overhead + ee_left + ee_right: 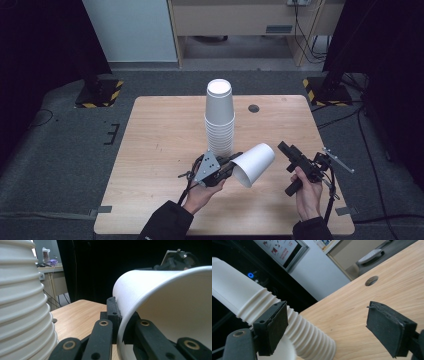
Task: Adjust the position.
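The left gripper (231,165) pinches the rim of a single white cup (254,164), held tilted beside the stack of cups (219,120) (mid-table); the right gripper (286,148) stands spread, empty — next, placing the cup likely calls for steady righting.

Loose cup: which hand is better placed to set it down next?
Left, probably. The left gripper already clamps the cup by its rim beside the stack; the right gripper holds nothing, jaws apart.

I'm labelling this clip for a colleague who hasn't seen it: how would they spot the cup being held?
On the wooden table stands a tall stack of white paper cups. Just right of its base, the left gripper pinches the rim of a single white cup; unlike the stacked cups, it is alone and tipped sideways.
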Motion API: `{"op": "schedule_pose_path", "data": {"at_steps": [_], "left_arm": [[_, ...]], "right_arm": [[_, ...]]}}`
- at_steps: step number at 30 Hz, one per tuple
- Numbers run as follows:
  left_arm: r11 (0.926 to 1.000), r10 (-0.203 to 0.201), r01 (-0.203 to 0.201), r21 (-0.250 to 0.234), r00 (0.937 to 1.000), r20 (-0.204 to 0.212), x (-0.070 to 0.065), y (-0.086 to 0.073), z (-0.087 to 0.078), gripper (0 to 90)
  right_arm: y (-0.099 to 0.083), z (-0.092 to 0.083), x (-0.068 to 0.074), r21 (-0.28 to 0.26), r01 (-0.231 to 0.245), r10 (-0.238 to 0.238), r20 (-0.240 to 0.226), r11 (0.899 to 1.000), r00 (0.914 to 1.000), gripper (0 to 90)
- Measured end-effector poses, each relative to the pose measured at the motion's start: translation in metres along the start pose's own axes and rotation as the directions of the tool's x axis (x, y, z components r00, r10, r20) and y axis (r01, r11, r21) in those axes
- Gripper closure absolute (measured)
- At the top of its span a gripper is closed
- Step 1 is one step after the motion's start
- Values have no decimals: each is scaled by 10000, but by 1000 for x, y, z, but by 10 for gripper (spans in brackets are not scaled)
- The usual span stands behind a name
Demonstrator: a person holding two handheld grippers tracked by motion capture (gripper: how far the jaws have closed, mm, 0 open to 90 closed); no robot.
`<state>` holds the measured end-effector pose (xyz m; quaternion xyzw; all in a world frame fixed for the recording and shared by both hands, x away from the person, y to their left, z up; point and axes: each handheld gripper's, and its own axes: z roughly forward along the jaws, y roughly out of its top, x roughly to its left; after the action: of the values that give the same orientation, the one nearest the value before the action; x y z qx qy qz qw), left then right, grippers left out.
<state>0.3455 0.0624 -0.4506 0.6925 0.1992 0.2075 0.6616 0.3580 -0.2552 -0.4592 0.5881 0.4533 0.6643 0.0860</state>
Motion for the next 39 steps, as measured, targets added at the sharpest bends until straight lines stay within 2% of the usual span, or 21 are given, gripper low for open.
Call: {"op": "schedule_pose_path", "data": {"at_steps": [1,2,5,10,13,19,22,26,30,33,37,39], "left_arm": [[10000,-23,23,19,10000,29,0,1,-2,870],[10000,-38,38,45,10000,59,0,2,-3,870],[10000,-58,58,64,9999,117,1,4,-12,869],[9999,-83,82,57,9999,106,4,5,-20,869],[9998,-175,175,126,9998,-43,9,3,-29,869],[9994,-249,253,227,9995,-189,16,1,-44,870],[9992,-301,309,266,9991,-282,19,0,-51,870],[9987,-354,366,346,9987,-357,20,-2,-58,870],[9978,-388,413,514,9981,-479,22,-6,-68,870],[9973,-416,448,575,9976,-562,24,-7,-74,870],[9966,-466,507,656,9970,-620,27,-7,-85,870],[9960,-465,513,733,9967,-666,28,-8,-90,871]], "right_arm": [[0,0,0,0,0,0,0,10000,10000,163],[0,0,-2,37,294,-295,157,9996,9994,155],[1,1,-4,101,696,-699,364,9975,9969,145],[2,1,-8,229,1435,-1448,713,9894,9869,136],[2,0,-10,394,1829,-1858,920,9823,9783,132],[2,1,-12,725,2736,-2812,1330,9591,9504,123],[1,2,-12,935,3185,-3296,1506,9433,9320,121],[-1,4,-13,1198,3524,-3685,1627,9281,9153,117],[-1,4,-15,1460,4062,-4284,1876,9020,8839,115],[-2,5,-16,1673,4252,-4530,2026,8895,8682,108],[-4,6,-18,2003,4591,-4959,2146,8655,8414,105],[-5,7,-19,2150,4644,-5054,2130,8591,8362,105]]}}
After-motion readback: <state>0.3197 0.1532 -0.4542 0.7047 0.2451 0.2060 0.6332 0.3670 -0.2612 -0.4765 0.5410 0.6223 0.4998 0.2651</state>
